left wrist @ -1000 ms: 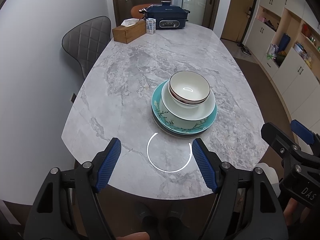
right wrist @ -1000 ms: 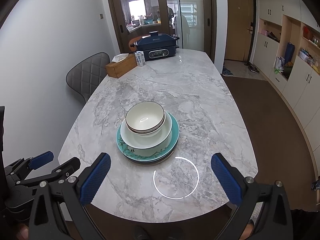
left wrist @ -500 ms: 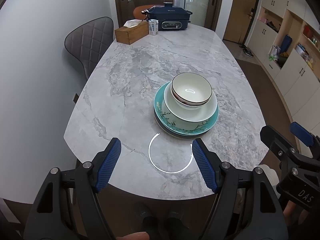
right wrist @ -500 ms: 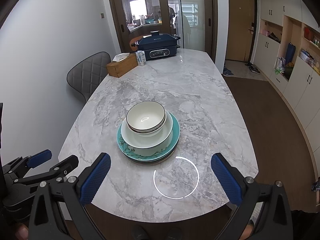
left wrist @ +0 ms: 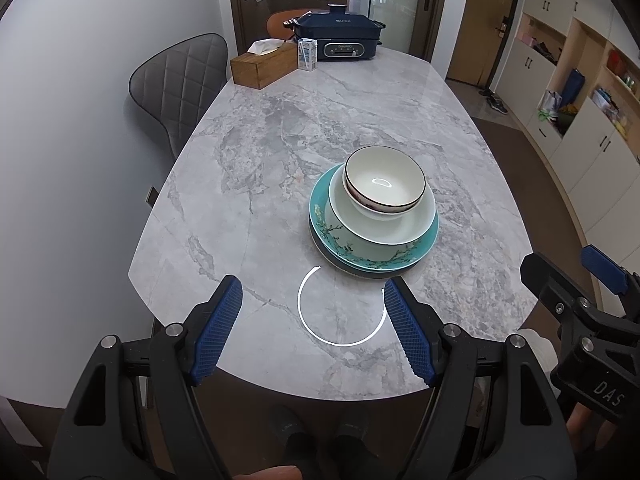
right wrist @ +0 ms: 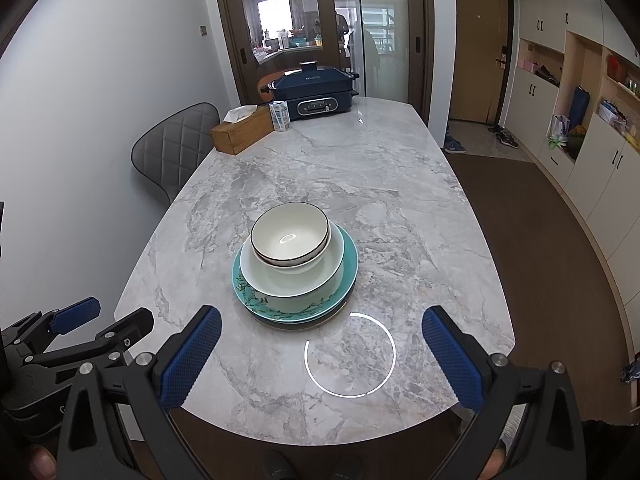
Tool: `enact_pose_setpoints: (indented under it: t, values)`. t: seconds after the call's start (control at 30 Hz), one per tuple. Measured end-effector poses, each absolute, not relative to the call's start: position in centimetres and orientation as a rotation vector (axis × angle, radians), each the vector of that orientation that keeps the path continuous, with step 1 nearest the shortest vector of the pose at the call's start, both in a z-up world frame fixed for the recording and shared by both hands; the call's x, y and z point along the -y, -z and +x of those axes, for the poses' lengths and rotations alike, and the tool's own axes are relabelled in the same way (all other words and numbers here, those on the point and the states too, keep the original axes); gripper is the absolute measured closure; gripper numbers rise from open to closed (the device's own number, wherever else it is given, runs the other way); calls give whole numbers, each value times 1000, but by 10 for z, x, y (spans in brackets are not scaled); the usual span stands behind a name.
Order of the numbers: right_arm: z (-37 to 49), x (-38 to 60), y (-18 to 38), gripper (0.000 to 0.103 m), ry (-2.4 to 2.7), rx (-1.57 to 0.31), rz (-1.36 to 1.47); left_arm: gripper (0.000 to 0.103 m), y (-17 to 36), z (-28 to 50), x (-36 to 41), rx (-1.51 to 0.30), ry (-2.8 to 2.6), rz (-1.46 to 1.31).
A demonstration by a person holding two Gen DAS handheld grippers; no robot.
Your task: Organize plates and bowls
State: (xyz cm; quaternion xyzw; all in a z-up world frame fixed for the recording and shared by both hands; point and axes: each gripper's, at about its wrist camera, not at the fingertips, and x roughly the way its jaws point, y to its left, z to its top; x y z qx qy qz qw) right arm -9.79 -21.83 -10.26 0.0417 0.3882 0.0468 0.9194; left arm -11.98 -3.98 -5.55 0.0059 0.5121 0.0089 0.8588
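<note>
Both claws hover wide open and empty over the near edge of the counter [right wrist: 400, 200]: left claw [left wrist: 312, 328], right claw [right wrist: 320, 360]. Just beyond them sits a stack: small white bowl [right wrist: 290, 242] in wider bowl [right wrist: 296, 280] on teal plate [right wrist: 348, 264].
</note>
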Motion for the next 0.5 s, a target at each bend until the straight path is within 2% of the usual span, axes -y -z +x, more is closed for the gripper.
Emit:
enact_pose_setpoints:
  t: [0.5]
  values:
    - [-93,222,104,0,-102,-804,84,31,59,-118,45,-1078,-20,10]
